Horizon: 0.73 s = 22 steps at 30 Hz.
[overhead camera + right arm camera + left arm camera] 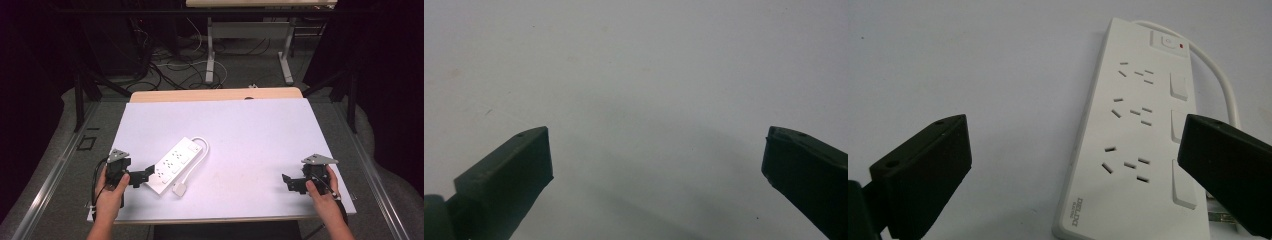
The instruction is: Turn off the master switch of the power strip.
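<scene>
Reading the high view, the left gripper [146, 173] sits at the near end of the power strip [176, 164] on the table [260, 135], likely to grab it; left gripper view: jaws spread, straddling the strip's end; right gripper view: right gripper [656, 165] gaping over bare tabletop, idle.

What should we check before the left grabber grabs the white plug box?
1. Left gripper open: ok, jaws wide apart.
2. Aimed at the power strip: ok, its near end lies between the jaws.
3. Touching the strip yet: cannot tell.
4. Plug and cable out of the way: not ok, the plug lies beside the strip's near end.
5. Right gripper clear: ok, open over the bare table.
</scene>
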{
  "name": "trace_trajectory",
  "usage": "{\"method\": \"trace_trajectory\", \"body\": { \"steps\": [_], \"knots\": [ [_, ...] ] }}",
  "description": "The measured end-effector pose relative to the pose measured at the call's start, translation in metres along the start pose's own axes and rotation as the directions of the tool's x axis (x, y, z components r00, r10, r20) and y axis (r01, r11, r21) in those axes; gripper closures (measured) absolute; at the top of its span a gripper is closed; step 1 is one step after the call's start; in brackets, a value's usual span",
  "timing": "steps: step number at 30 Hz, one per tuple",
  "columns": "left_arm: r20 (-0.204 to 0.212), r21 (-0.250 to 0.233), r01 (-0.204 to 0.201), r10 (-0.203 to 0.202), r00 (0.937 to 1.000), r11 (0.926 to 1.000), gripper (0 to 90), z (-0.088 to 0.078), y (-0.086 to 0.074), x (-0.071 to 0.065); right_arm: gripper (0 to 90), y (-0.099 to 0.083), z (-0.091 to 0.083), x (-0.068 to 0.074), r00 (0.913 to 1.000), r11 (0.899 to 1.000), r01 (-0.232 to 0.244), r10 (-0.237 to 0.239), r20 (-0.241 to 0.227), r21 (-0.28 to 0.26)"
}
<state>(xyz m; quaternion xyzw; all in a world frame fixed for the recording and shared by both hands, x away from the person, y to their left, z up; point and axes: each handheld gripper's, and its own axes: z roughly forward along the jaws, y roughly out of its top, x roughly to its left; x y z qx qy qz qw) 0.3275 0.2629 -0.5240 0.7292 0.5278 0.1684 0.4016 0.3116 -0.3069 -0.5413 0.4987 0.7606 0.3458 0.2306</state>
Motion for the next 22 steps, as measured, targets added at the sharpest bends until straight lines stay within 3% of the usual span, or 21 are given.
{"method": "trace_trajectory", "body": {
  "steps": [4, 17, 22],
  "knots": [
    [0.008, -0.004, 0.022, -0.022, 0.9997, 0.9998, 0.7, 0.0021, -0.0021, 0.0004, 0.0, -0.0001, 0.0002, 0.0003, 1.0, 1.0, -0.003, 0.003, -0.001, 0.002],
    [0.0, 0.013, 0.023, -0.023, 0.9997, 0.9997, 0.7, 0.0021, -0.0048, 0.0055, 0.0, 0.0002, 0.0005, 0.0003, 1.0, 1.0, 0.003, -0.003, -0.002, 0.002],
    [-0.003, -0.001, 0.029, -0.029, 0.9996, 0.9996, 0.7, 0.003, -0.0057, 0.0065, 0.0, 0.0003, 0.0004, 0.0007, 1.0, 1.0, 0.003, -0.003, -0.001, 0.004]
  ]
}}
